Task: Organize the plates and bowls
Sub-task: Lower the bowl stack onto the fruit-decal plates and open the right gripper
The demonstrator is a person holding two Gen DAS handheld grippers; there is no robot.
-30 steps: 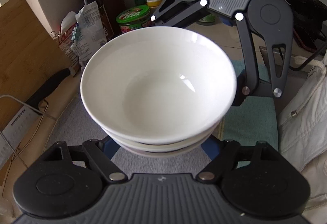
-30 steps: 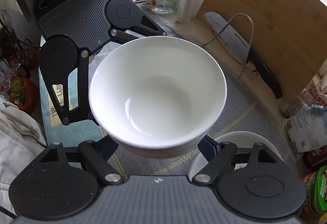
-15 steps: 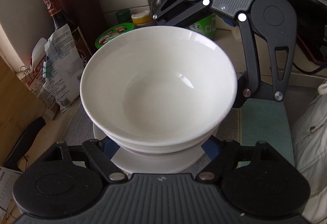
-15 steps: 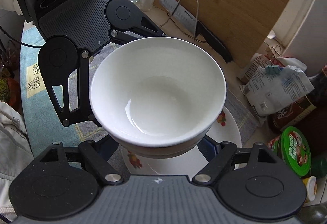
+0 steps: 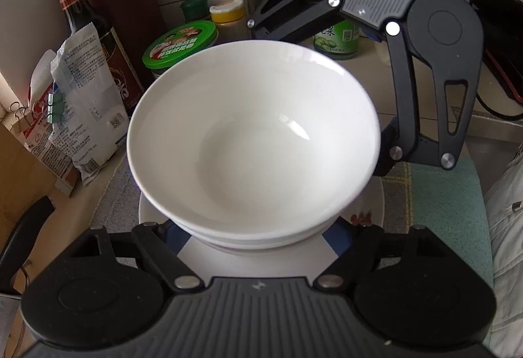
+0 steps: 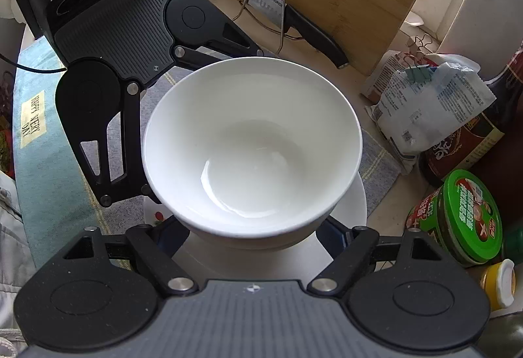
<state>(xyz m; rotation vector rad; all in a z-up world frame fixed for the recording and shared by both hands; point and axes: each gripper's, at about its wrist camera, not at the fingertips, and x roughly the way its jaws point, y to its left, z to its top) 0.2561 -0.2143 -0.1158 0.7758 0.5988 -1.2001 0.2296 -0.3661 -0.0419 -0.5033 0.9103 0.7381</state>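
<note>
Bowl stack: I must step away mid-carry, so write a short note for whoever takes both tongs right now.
Left tongs: shut on the bowl stack from one side.
Right tongs: shut on the same stack from the opposite side.
Stack: nested white bowls, held over the fruit-patterned plate on the grey mat.
Done: stack brought over the plate.
Left: whether it already rests on the plate cannot be told; lower if needed, then open both tongs.

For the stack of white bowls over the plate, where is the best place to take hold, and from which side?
Grip the stack of bowls low on its outer wall, under the flared rim, from two opposite sides. The round, smooth wall narrows downward, so the rim stops slipping. The left tool and right tool each straddle it that way, above the plate.
</note>
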